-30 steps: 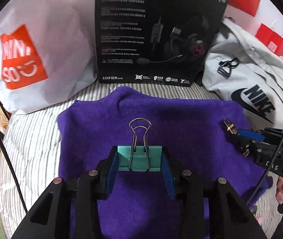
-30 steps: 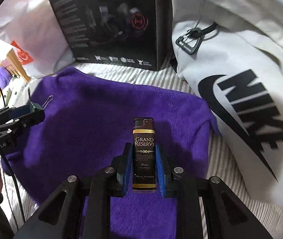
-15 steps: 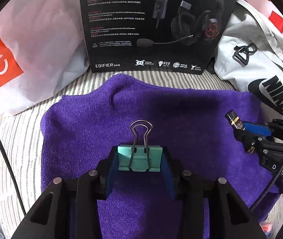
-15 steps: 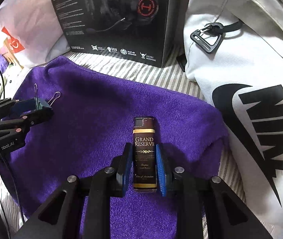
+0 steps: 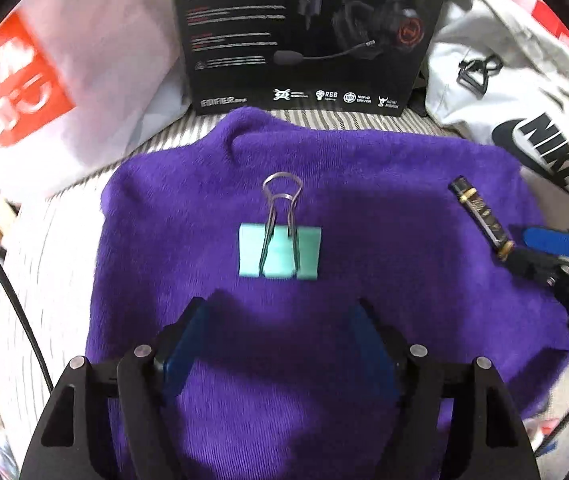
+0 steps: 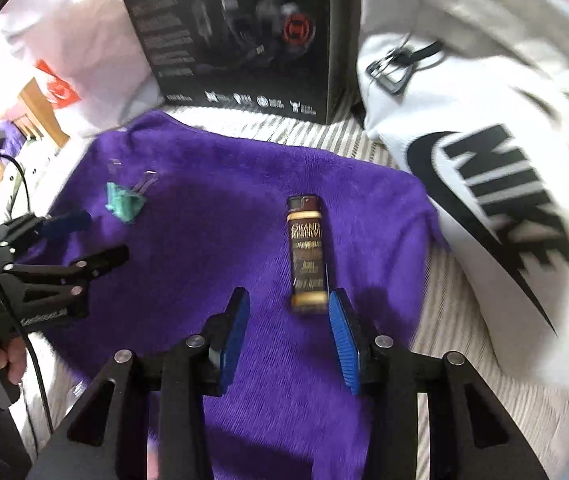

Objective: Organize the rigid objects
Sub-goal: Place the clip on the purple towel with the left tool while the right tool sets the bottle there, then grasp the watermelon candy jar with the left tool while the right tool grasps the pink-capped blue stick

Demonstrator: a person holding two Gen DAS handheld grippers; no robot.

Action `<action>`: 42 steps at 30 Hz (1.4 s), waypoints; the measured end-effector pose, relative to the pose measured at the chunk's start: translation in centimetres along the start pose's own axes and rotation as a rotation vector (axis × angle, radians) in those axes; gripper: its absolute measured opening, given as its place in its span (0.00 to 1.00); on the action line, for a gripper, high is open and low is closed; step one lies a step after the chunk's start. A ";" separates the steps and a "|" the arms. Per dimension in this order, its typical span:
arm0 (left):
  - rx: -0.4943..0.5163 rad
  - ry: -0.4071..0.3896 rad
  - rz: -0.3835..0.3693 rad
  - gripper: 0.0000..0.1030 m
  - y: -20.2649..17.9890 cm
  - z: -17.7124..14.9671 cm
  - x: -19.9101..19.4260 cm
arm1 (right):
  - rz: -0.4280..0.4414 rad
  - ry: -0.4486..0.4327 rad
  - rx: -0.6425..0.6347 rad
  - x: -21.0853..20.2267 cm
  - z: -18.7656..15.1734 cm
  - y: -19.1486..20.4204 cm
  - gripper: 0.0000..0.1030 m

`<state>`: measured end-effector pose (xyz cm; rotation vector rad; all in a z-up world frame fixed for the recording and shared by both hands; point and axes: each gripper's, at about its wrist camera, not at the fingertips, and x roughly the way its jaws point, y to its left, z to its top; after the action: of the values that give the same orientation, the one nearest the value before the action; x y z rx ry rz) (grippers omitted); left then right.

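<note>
A teal binder clip (image 5: pixel 279 251) with wire handles lies flat on the purple towel (image 5: pixel 364 208), just ahead of my left gripper (image 5: pixel 280 320), which is open and empty. In the right wrist view the same clip (image 6: pixel 124 202) sits at the towel's left side. A dark brown lighter (image 6: pixel 306 254) labelled Grand Reserve lies on the towel (image 6: pixel 212 220), close to the right pad of my right gripper (image 6: pixel 290 308). That gripper is open and holds nothing. The lighter (image 5: pixel 480 216) also shows at the right in the left wrist view.
A black headset box (image 5: pixel 308 32) stands behind the towel. A white Nike bag (image 6: pixel 484 140) lies to the right and a white shopping bag (image 5: pixel 56 76) with a red logo to the left. Striped bedding (image 5: pixel 56 256) surrounds the towel. A hand (image 6: pixel 0 364) holds the left gripper's handle.
Both grippers opened and drew back. The binder clip and the lighter, held half a second ago, now lie free on the towel.
</note>
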<state>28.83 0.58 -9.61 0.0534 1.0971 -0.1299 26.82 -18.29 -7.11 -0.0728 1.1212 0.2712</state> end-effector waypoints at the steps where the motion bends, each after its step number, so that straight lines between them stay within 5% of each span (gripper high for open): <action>1: -0.013 -0.017 -0.012 0.70 0.1 -0.6 -1.1 | 0.001 -0.012 0.008 -1.0 -0.6 0.1 0.45; 8: 0.003 -0.073 -0.028 0.70 -0.5 -5.0 -6.7 | 0.033 -0.098 0.111 -7.7 -7.1 -0.4 0.57; 14: 0.000 -0.060 -0.065 0.70 -1.4 -10.3 -9.9 | -0.043 -0.131 0.197 -10.8 -13.0 0.2 0.59; 23: -0.022 0.004 -0.088 0.70 -4.4 -13.9 -7.7 | 0.031 -0.132 0.257 -10.9 -17.8 0.1 0.60; 27: 0.055 0.032 0.029 0.72 -5.2 -15.0 -6.6 | 0.015 -0.114 0.266 -10.3 -19.3 -0.5 0.60; 33: 0.046 0.009 0.032 0.71 -5.0 -15.3 -6.6 | -0.001 -0.085 0.278 -9.3 -20.5 -1.9 0.60; 35: 0.055 -0.004 0.026 0.69 -5.5 -15.1 -6.4 | 0.021 -0.085 0.282 -8.9 -20.7 -2.1 0.60; 36: 0.057 -0.009 0.022 0.62 -5.7 -15.1 -6.4 | 0.032 -0.085 0.282 -8.6 -20.8 -2.0 0.60; 37: 0.058 -0.021 0.010 0.43 -5.8 -15.1 -6.5 | 0.038 -0.082 0.276 -8.2 -20.8 -1.9 0.60; 38: 0.057 -0.035 0.002 0.38 -5.9 -15.1 -6.7 | 0.038 -0.079 0.270 -8.0 -20.8 -1.8 0.60; 42: 0.079 -0.033 0.003 0.38 -6.2 -15.1 -6.8 | 0.033 -0.069 0.276 -6.9 -20.5 -1.4 0.60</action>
<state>11.61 -3.41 -10.29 0.1234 1.0586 -0.1709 6.33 -24.85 -9.99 0.1985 1.0824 0.1457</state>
